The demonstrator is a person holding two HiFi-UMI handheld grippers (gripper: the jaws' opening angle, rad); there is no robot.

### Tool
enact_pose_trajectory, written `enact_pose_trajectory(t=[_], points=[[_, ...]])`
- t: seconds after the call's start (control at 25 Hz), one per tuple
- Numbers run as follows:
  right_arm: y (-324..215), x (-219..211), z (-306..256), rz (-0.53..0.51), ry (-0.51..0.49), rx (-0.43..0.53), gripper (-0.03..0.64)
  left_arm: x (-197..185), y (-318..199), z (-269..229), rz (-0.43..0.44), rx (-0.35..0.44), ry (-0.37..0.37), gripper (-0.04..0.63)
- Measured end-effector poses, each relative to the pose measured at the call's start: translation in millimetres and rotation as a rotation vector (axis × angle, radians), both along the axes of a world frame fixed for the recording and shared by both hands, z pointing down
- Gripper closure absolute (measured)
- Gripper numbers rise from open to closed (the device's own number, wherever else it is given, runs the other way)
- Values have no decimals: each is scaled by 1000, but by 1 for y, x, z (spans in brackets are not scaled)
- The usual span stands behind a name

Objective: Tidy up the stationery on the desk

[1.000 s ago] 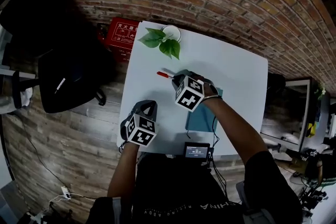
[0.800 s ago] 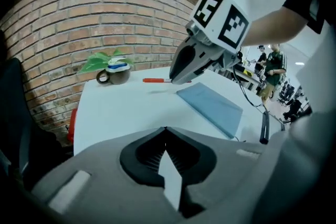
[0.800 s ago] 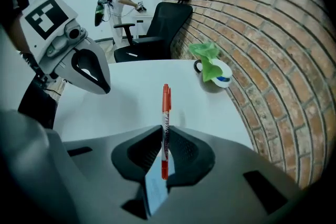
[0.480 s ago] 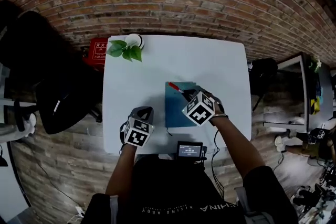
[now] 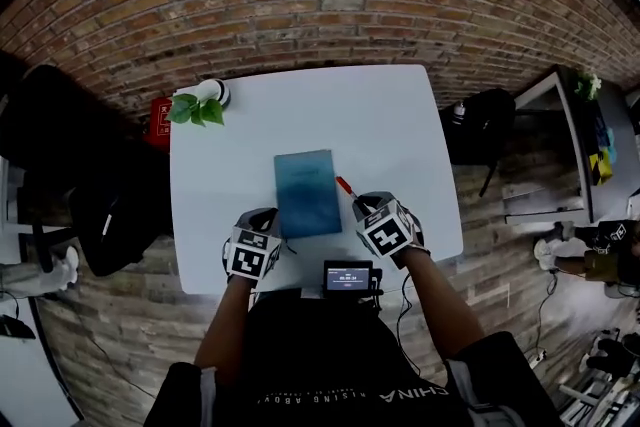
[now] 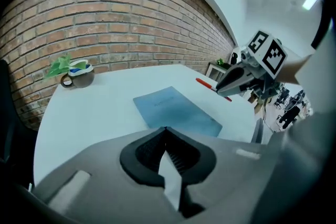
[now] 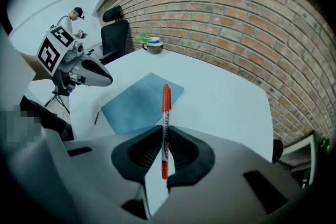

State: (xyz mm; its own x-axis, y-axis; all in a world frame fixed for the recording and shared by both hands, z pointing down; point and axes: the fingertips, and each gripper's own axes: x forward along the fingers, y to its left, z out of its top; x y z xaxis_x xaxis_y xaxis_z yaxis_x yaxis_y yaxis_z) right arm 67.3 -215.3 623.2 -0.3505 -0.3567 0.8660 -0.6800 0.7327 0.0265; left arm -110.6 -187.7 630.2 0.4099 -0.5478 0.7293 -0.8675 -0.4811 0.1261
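1. The right gripper (image 7: 164, 131) is clamped on a red pen (image 7: 166, 107). Both dark pads press the barrel, which runs along the jaws, with the capped end reaching out past the tips and the short tail end behind the pads.
2. In the head view the pen juts up and to the left from that gripper. It sits over the white desk (image 5: 390, 125), just beside the right edge of the blue notebook (image 5: 307, 192). Whether the pen touches the desk cannot be told.
3. The left gripper (image 6: 166, 131) is clenched on nothing: its pads meet at the tips and only bare desk shows beyond them.
4. The left gripper is at the near edge of the desk, just left of the notebook's near corner.
5. The notebook lies closed and flat around the middle of the desk, between the two grippers.
6. A mug (image 5: 213, 91) holding a green leafy plant (image 5: 192, 108) stands at the far left corner of the desk, well apart from the notebook.
7. A small device with a lit screen (image 5: 348, 277) sits at the near edge, between the person's forearms.
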Motion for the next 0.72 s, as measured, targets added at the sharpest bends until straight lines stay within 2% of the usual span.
enact_pose_trajectory(t=[0.4, 0.72], points=[[6, 22, 14, 113, -49, -60, 566, 22, 2, -3, 50, -8, -15, 583], [-15, 3, 32, 301, -125, -178, 566, 15, -12, 7, 90, -46, 2, 583]])
